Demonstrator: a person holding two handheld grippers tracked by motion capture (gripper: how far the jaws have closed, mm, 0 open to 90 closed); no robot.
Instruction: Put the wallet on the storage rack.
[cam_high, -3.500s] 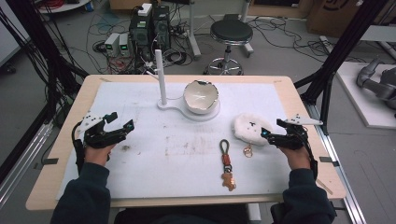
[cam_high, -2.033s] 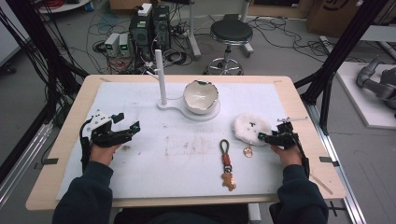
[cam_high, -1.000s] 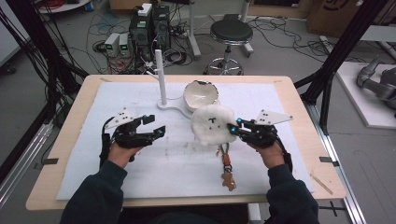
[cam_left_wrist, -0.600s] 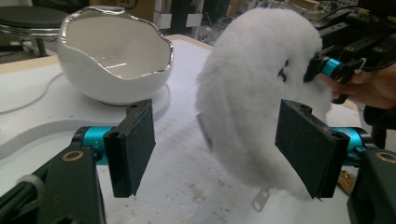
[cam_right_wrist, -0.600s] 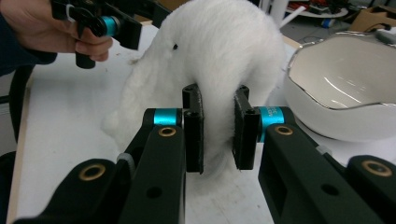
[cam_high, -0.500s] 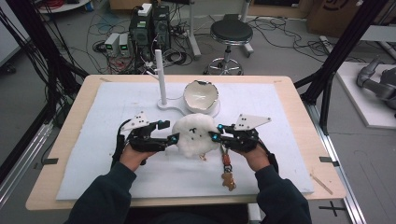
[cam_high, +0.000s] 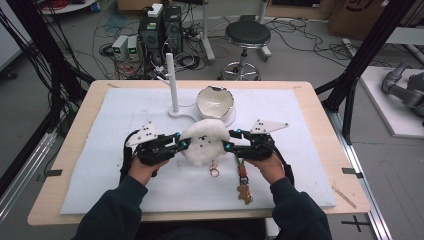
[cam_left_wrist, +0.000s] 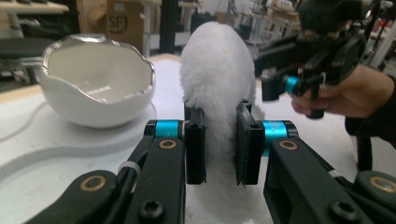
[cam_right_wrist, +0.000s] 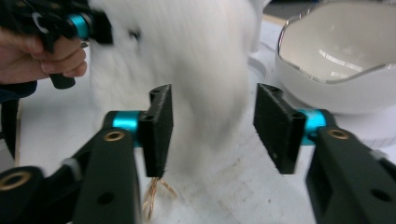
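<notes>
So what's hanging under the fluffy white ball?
A little gold ring dangles below the fluffy white ball, which the left gripper pinches. How the ring joins the ball is hidden in the fur. The right gripper is open beside it.

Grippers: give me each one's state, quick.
Left gripper: shut on the white fluffy pompom.
Right gripper: open, jaws either side of the pompom.

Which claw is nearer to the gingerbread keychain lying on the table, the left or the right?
Right. The right claw hovers just above the keychain; the left claw is farther, across the white fluffy ball it grips.
</notes>
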